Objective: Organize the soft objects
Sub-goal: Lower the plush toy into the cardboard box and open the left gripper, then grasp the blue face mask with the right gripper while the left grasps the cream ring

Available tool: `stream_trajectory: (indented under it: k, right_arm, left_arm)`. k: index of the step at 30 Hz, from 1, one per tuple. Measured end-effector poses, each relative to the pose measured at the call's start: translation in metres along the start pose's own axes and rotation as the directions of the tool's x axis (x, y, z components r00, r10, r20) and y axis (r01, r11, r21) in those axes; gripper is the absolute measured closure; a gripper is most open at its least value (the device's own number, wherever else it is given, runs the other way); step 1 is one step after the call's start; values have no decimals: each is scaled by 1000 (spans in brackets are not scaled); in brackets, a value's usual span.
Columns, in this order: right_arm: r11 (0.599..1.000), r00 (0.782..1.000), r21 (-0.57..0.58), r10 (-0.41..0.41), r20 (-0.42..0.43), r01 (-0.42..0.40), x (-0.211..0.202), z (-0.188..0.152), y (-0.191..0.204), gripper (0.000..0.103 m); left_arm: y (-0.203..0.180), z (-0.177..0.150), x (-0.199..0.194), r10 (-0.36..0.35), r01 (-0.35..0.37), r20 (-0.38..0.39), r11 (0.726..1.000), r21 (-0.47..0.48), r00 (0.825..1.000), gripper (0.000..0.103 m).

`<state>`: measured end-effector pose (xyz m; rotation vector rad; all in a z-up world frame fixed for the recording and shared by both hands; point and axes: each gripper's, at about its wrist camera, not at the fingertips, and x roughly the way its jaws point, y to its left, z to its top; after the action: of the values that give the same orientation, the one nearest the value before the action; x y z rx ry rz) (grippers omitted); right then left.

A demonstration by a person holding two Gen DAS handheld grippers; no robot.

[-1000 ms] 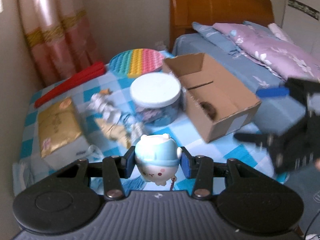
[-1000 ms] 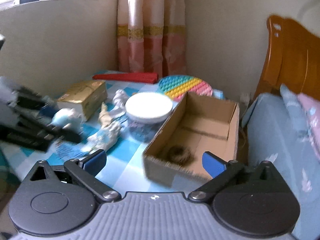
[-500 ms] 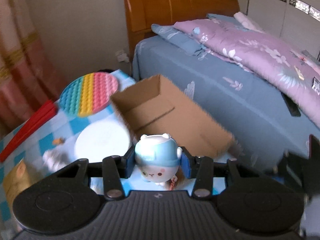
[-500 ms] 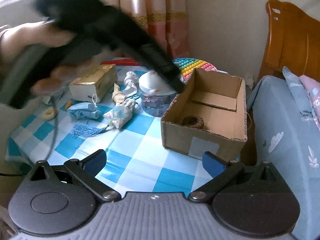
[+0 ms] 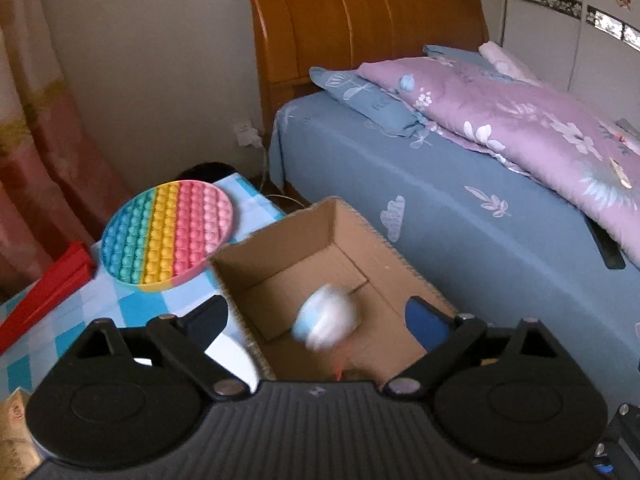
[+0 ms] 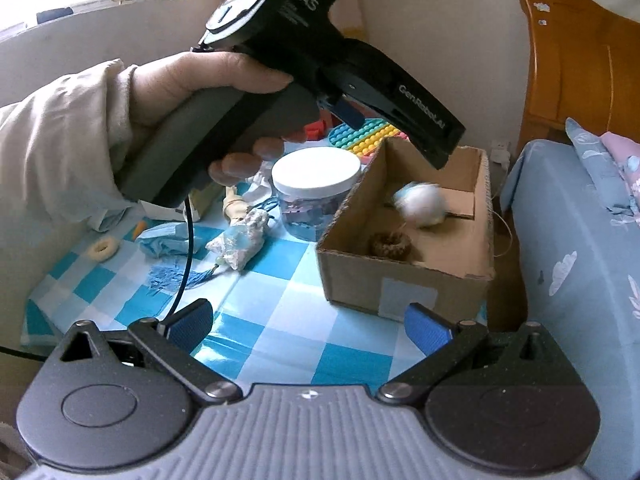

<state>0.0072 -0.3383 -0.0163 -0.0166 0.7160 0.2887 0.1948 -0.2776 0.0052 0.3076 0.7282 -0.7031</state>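
Left wrist view: the blue-and-white plush toy (image 5: 325,317) is a blurred shape inside the cardboard box (image 5: 276,276), between and beyond the spread fingers of the left gripper (image 5: 316,316), touching neither; whether it rests on the box floor or hangs just above it I cannot tell through the blur. The right wrist view shows the same toy (image 6: 420,204) near the box's (image 6: 404,280) far end, with a brown ring-shaped soft item (image 6: 390,245) on the floor nearer the front wall. The right gripper (image 6: 308,326) is wide apart with nothing in it, over the blue checked tablecloth (image 6: 280,332). Left of the box stand a white-lidded jar (image 6: 316,190) and a rainbow pop-it mat (image 5: 168,236); a bed (image 5: 460,208) lies to its right.
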Motion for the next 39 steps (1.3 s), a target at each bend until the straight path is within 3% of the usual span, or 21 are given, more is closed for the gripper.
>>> stream_trajectory:
  k: [15, 21, 29, 39]
  right_arm:
    - [998, 1000, -59, -27, 0, 27, -8, 3, 26, 0]
    - [991, 996, -105, -83, -26, 80, -3, 0, 39, 0]
    - [982, 995, -173, -89, -51, 79, 6, 0, 62, 0]
    - [980, 996, -192, -66, -52, 55, 22, 1, 88, 0]
  left_arm:
    - [5, -44, -71, 62, -62, 53, 998, -14, 997, 3]
    - [18, -82, -112, 130, -123, 73, 987, -101, 989, 2]
    - [37, -148, -159, 294, -273, 83, 941, -200, 952, 1]
    - [59, -224, -174, 396, -373, -1, 865, -335, 918, 1]
